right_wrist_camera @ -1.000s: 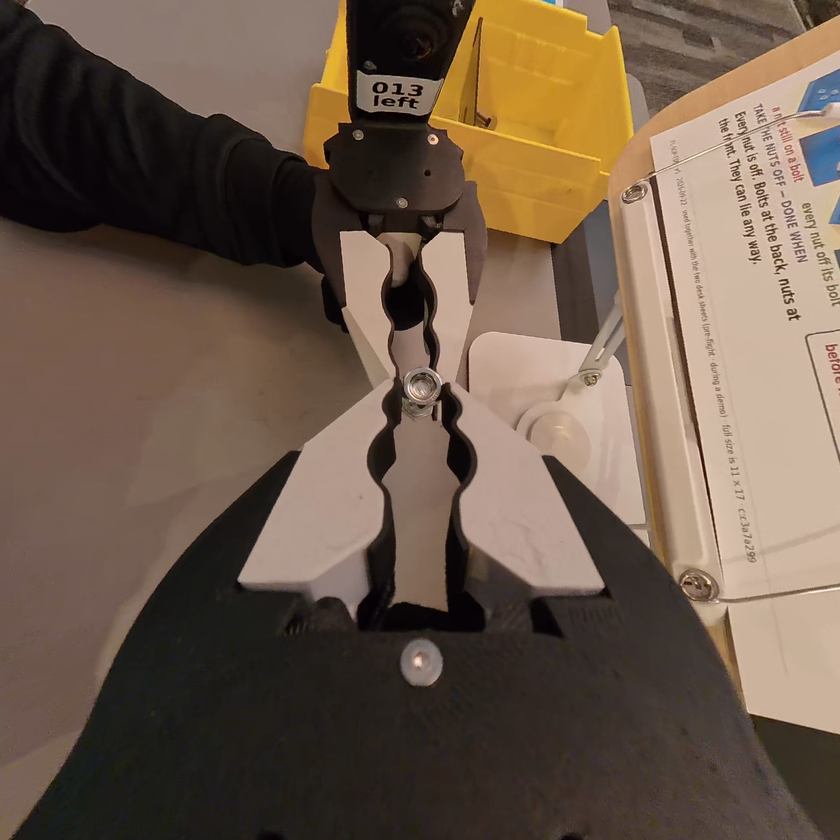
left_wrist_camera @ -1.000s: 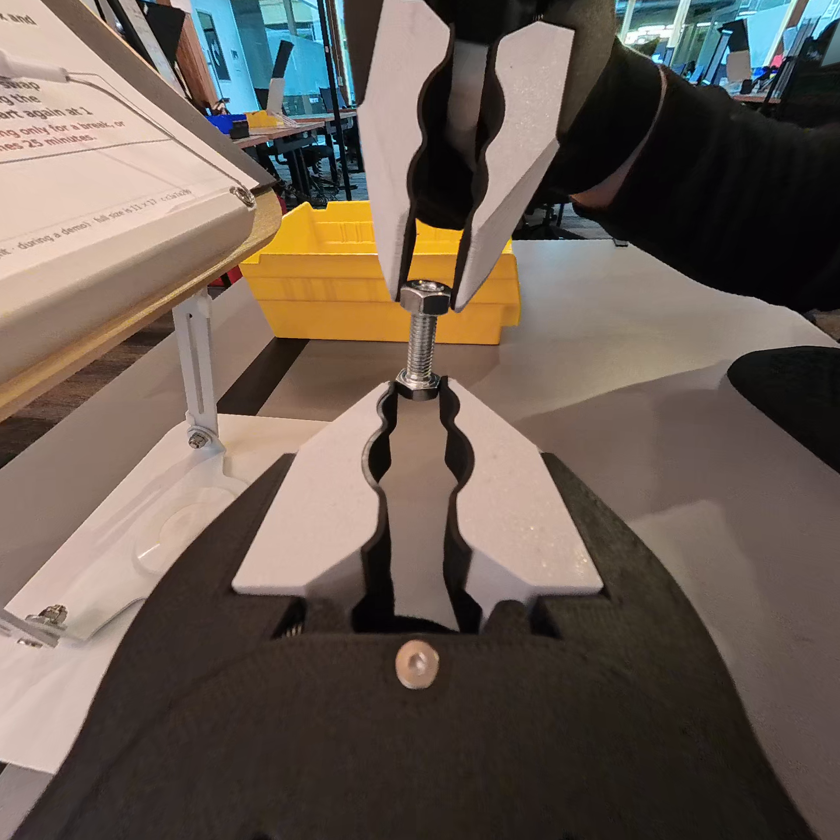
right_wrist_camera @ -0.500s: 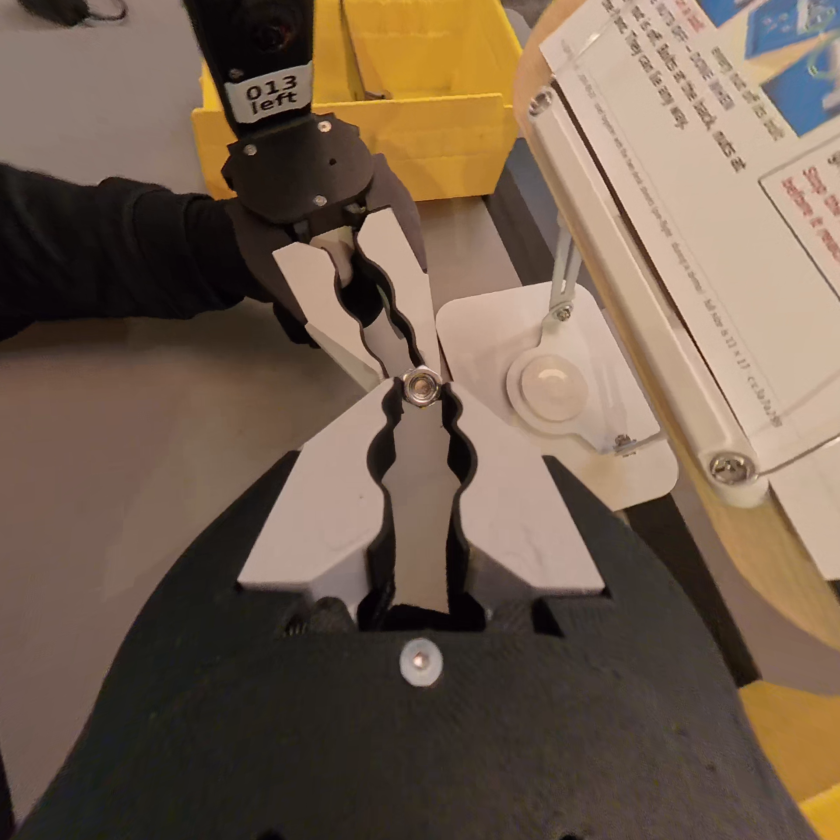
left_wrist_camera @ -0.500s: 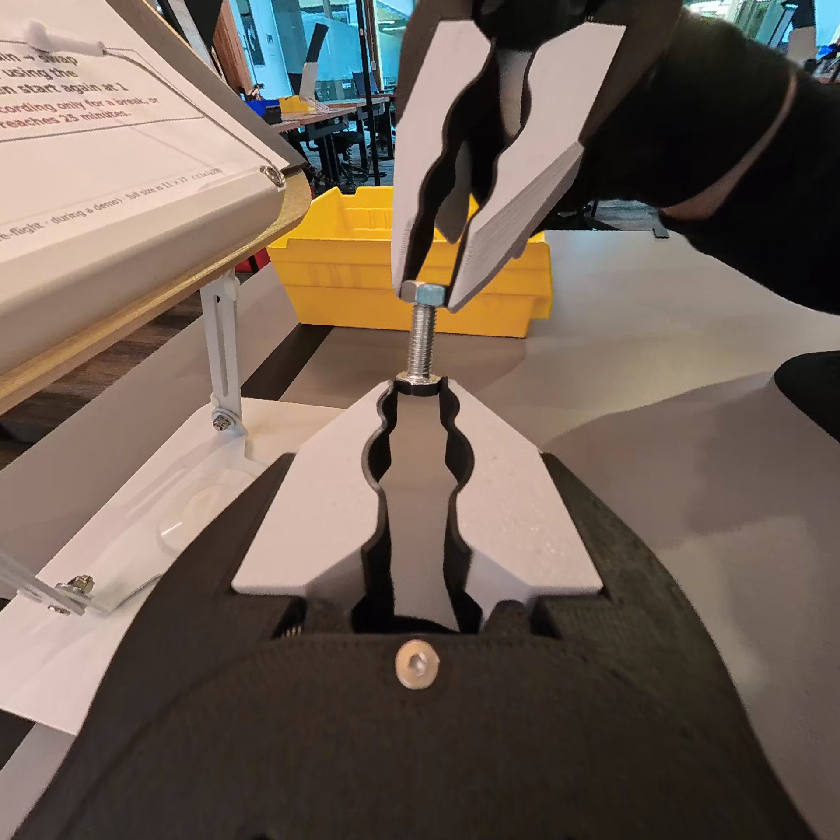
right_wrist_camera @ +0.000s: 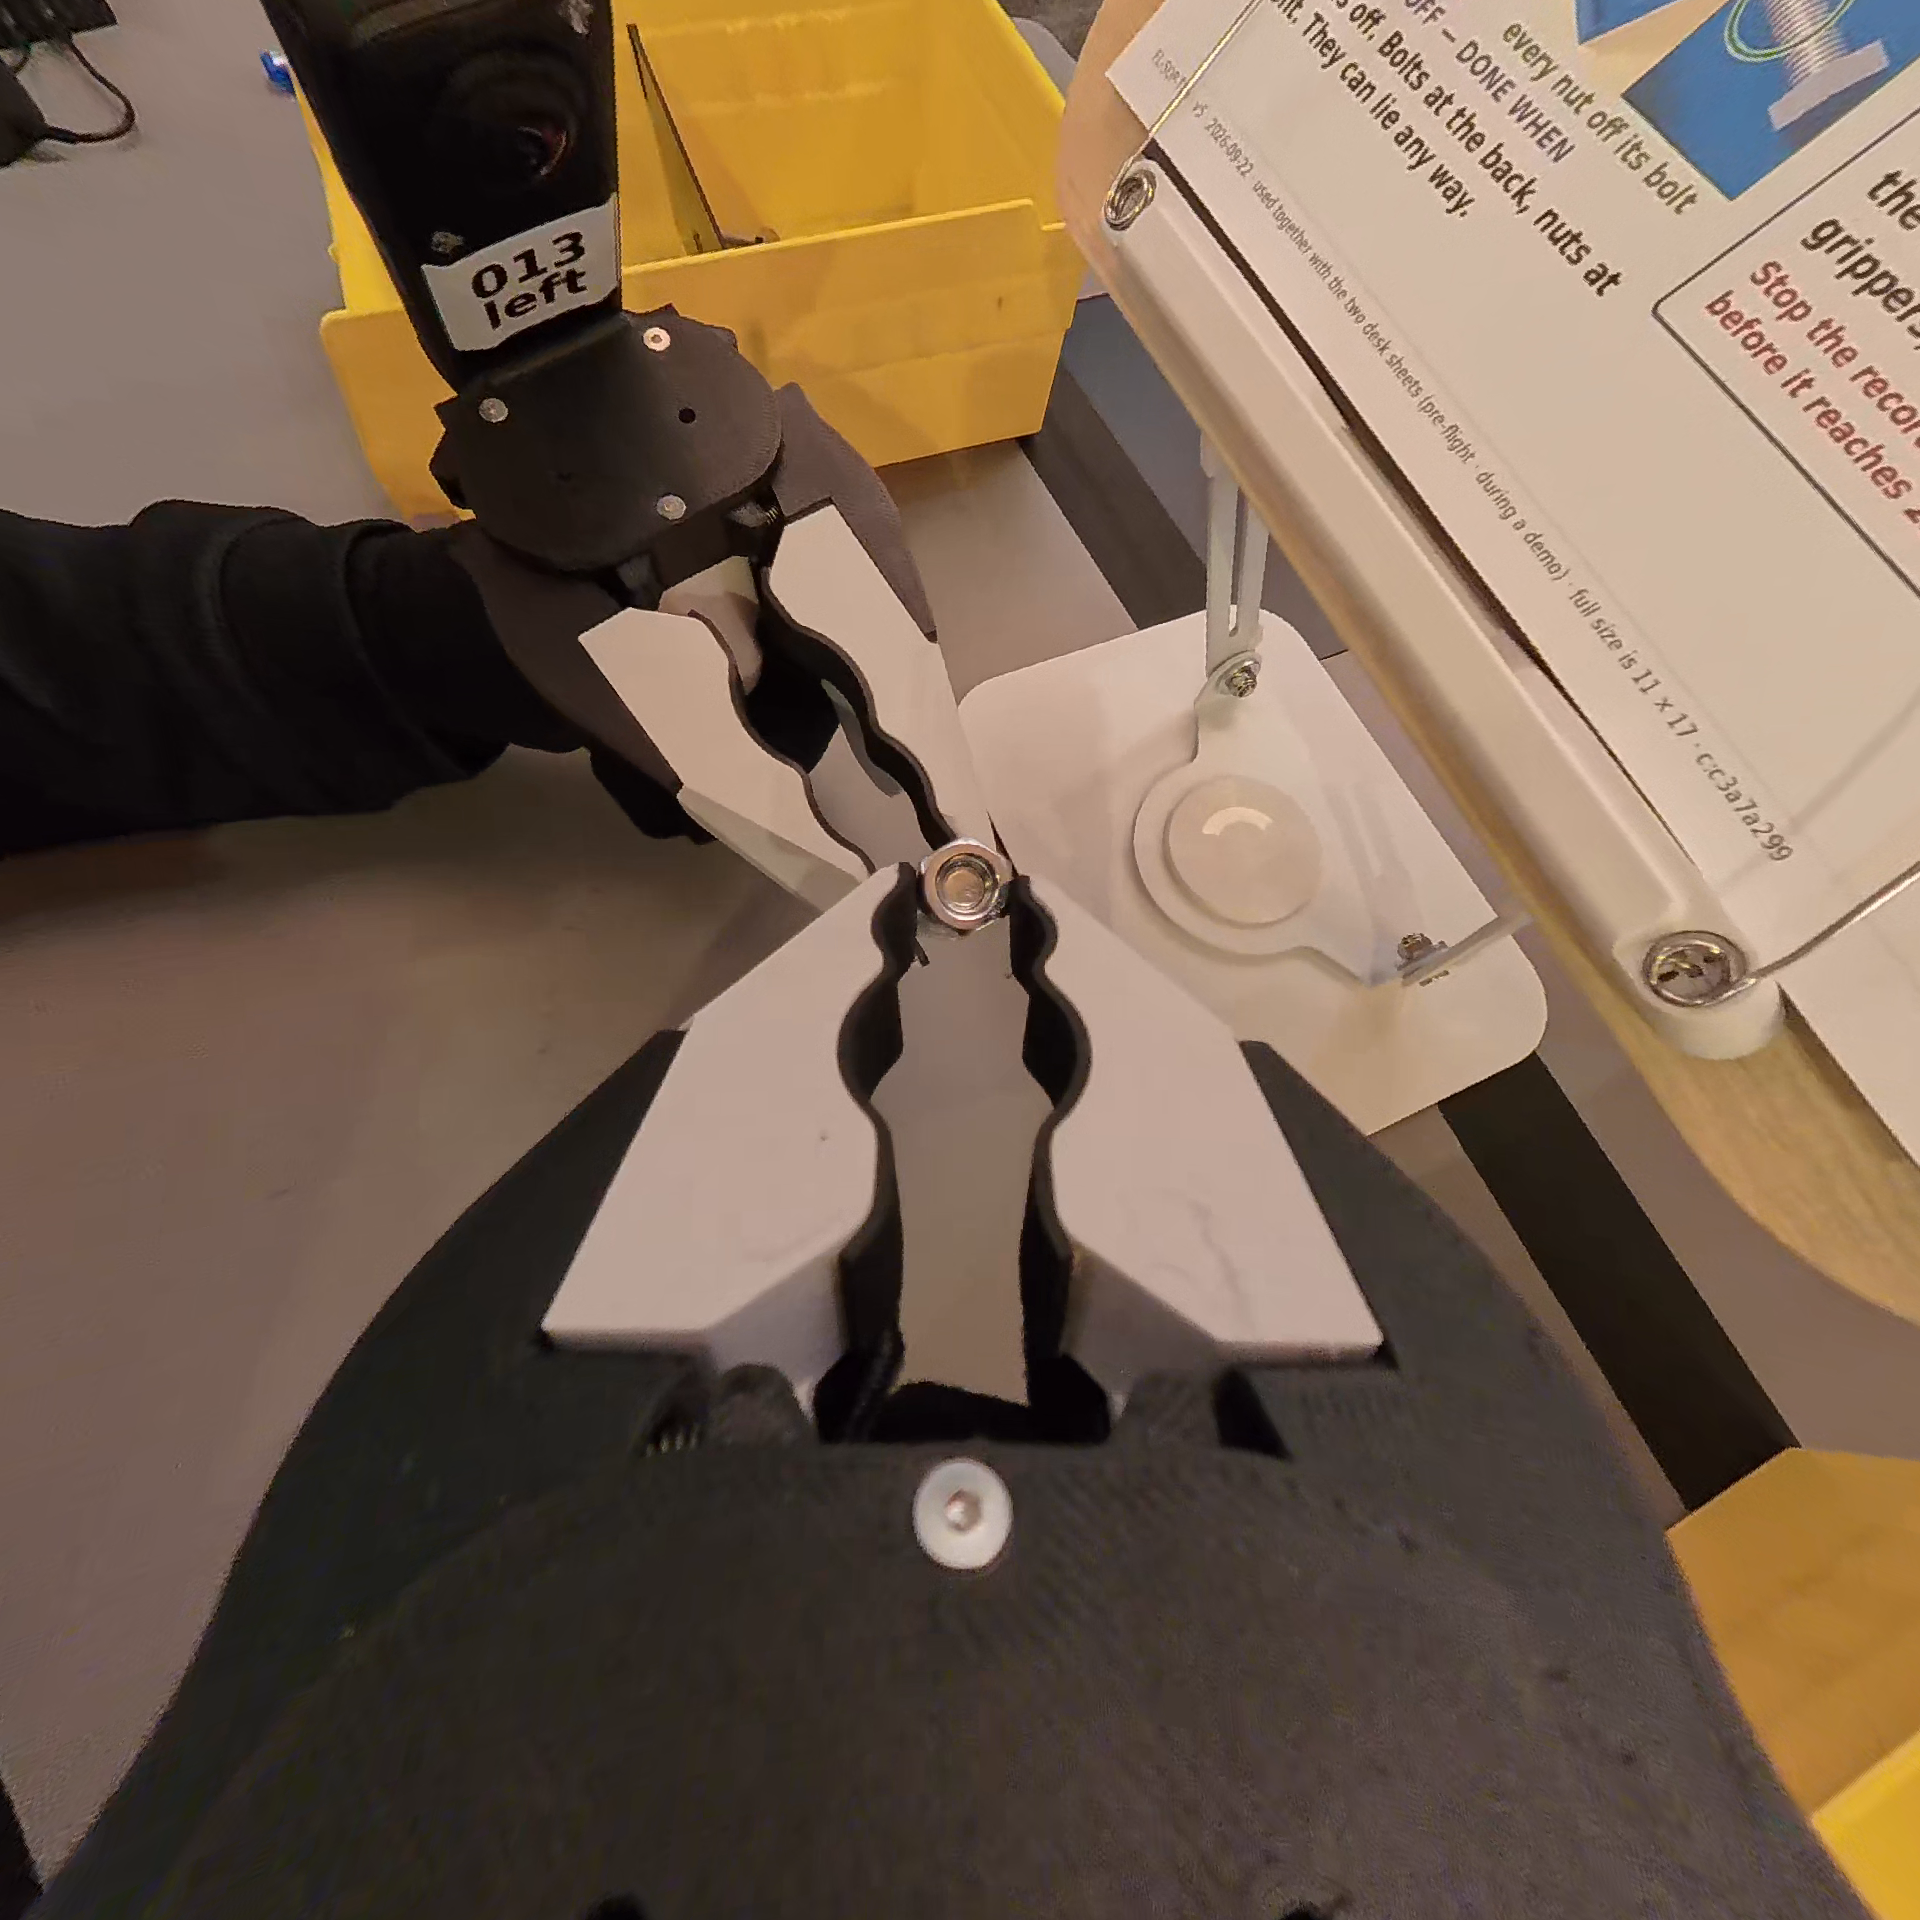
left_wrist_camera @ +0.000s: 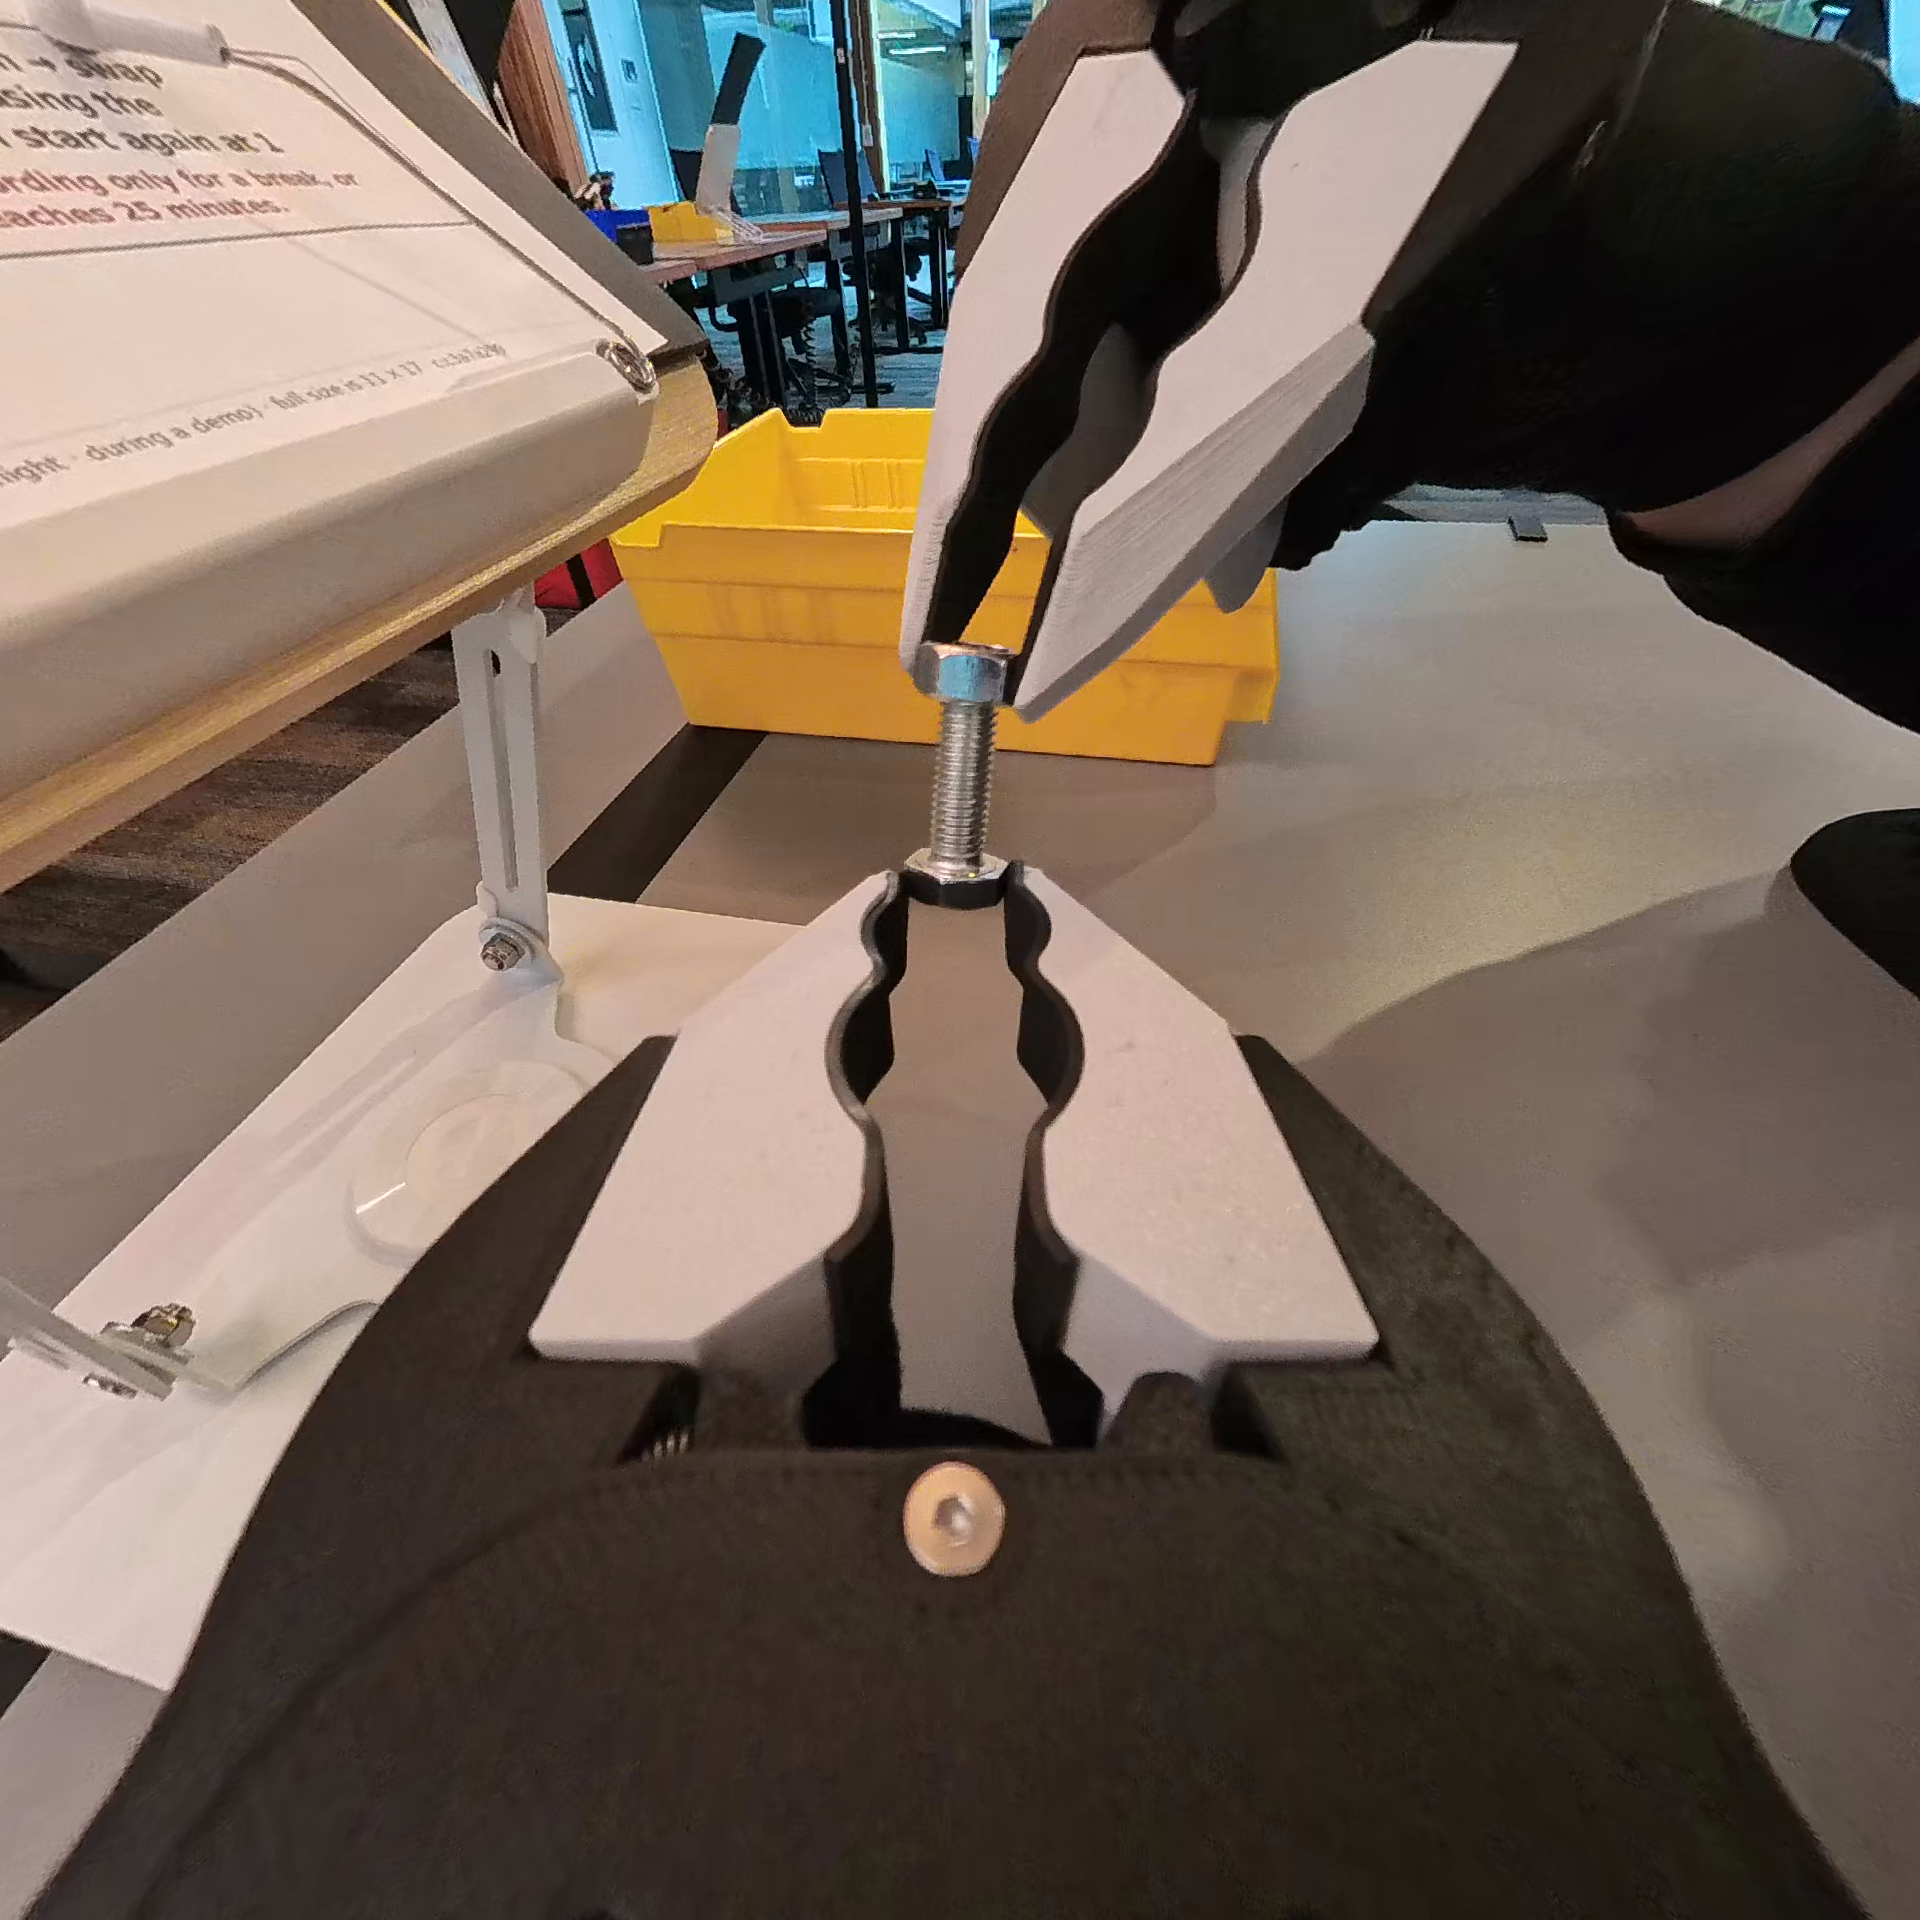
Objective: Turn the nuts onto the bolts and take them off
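We pinch the nut [left_wrist_camera: 954, 878] w/ our left tool [left_wrist_camera: 954, 883], bolt [left_wrist_camera: 962, 774] upright above the bench [left_wrist_camera: 1455, 831]. Our right tool [left_wrist_camera: 971, 675] clamps the hex head [right_wrist_camera: 964, 886] from above, yellow bin [left_wrist_camera: 831, 623] behind.

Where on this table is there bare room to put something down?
Free: grey table between the yellow bin and the black sleeve. Crowded: the middle, where the left gripper holds the bolt and the right gripper its nut, and the white base under the board.
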`<state>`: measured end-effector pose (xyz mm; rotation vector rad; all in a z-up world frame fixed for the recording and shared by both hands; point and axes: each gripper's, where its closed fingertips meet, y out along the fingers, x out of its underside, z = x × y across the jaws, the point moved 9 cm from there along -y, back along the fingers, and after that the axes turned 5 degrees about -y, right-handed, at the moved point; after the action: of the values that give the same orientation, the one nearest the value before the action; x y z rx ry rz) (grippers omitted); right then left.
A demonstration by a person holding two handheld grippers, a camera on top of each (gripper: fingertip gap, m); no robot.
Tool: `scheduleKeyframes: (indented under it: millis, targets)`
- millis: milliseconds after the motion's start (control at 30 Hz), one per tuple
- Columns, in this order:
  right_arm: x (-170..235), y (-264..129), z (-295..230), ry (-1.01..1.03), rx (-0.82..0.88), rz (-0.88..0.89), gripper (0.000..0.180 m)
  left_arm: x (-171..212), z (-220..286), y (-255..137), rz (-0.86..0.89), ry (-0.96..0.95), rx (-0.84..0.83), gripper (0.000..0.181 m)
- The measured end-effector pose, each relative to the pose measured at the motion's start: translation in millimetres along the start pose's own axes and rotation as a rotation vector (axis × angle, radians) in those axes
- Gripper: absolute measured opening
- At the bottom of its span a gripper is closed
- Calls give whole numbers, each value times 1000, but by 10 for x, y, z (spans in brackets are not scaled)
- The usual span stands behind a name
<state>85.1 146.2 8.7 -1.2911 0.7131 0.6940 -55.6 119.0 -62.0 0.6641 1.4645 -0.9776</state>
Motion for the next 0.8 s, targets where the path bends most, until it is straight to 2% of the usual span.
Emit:
scheduleKeyframes:
  millis: [300, 533, 800]
  targets:
    - [8, 0, 0, -3, 13, 14, 27, -6, -5, -3, 16, -14, 7, 17]
    - [2, -91, 15, 6, -16, 125, 40, -18, -19, -18, 46, -42, 20, 17]
    - [43, -98, -15, 27, -45, 206, 40, -36, -28, -39, 78, -65, 34, 17]
